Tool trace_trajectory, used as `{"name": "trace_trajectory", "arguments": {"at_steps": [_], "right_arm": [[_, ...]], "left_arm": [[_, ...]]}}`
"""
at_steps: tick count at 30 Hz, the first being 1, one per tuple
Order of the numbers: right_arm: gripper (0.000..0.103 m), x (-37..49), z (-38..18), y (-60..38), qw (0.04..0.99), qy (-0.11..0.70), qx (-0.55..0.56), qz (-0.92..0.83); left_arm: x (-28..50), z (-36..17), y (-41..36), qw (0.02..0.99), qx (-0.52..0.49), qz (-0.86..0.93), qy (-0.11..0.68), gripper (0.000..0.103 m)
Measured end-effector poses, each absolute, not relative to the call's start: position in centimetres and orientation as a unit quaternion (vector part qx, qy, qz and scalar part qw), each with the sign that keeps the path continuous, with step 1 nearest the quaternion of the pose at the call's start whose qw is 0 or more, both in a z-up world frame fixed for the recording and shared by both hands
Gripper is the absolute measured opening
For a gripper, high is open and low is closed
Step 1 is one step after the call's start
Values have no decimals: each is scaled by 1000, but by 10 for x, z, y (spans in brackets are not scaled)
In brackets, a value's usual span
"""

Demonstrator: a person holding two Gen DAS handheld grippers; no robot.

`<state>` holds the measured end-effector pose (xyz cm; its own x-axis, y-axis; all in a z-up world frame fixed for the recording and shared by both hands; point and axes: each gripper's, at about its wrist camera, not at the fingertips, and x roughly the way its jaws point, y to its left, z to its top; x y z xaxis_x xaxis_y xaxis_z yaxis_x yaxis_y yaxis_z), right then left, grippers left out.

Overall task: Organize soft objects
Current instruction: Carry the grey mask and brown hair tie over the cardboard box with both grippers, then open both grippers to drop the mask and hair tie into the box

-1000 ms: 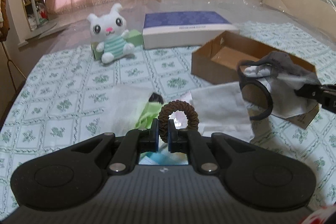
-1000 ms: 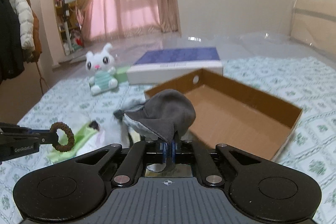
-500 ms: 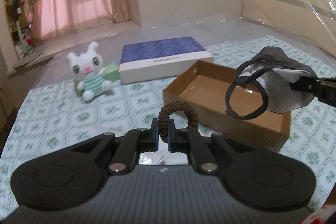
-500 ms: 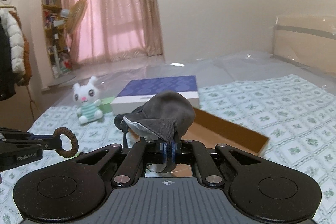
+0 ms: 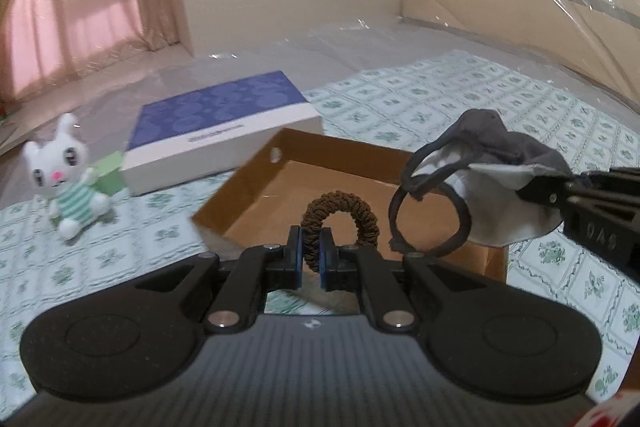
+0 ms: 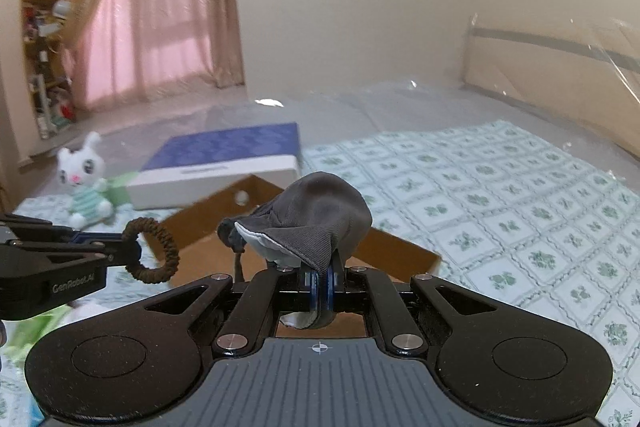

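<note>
My left gripper (image 5: 311, 255) is shut on a brown hair scrunchie (image 5: 340, 215), which stands up as a ring over the near edge of the open cardboard box (image 5: 280, 195). In the right wrist view the same scrunchie (image 6: 154, 245) hangs from the left gripper (image 6: 134, 251) at the left. My right gripper (image 6: 320, 281) is shut on a grey cloth face mask (image 6: 316, 219) with a white lining, held above the box (image 6: 400, 251). From the left wrist view the mask (image 5: 492, 163) hangs at the right with its ear loop dangling over the box.
A blue and white flat box (image 5: 224, 131) lies behind the cardboard box. A white plush rabbit (image 5: 66, 179) sits left of it against a green block (image 5: 110, 173). The patterned bedspread (image 6: 520, 195) stretches to the right. Pale green and white items (image 6: 24, 331) lie at lower left.
Both grippers have swung to the right and a little up, carrying the scrunchie and the mask from beside the box to over it. The rabbit and blue box have slid left in both views.
</note>
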<state>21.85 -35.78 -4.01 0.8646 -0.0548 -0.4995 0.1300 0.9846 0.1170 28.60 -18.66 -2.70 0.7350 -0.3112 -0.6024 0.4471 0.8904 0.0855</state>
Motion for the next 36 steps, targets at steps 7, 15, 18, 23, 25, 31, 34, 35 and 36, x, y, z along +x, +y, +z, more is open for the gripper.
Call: {"name": "trace_trajectory", "arguments": {"at_steps": [7,15,18,23,25,31,34,35,36], "right_arm": [[5,244,-68,-375,954,284,76,-65],[5,273,-101,-382,944,311,76,-75],[5,282,-111,-382,942,319,73,-76],[9,299,-128,-377,932,353,39,-68],[21,302,-134,-377,928,367,26,-60],[67,291,-132,-375,937,345,9,-46],[68,289,-130,-375,937,347,12,-31],[69,288,-129,-374,937,347,10,-27],[69,286,-128,-373,938,346,8,-23]], "left_arm": [[328,-59,-224,909,119,-220,334,7],[358,-90,-250,894,130,-226,364,7],[368,-102,-255,889,131,-224,378,8],[381,-119,-262,876,138,-229,400,14],[385,-126,-265,871,144,-229,411,21],[387,-128,-263,868,151,-230,413,41],[387,-126,-261,869,154,-227,413,46],[386,-126,-260,869,154,-226,412,49],[385,-124,-259,869,153,-226,412,50]]}}
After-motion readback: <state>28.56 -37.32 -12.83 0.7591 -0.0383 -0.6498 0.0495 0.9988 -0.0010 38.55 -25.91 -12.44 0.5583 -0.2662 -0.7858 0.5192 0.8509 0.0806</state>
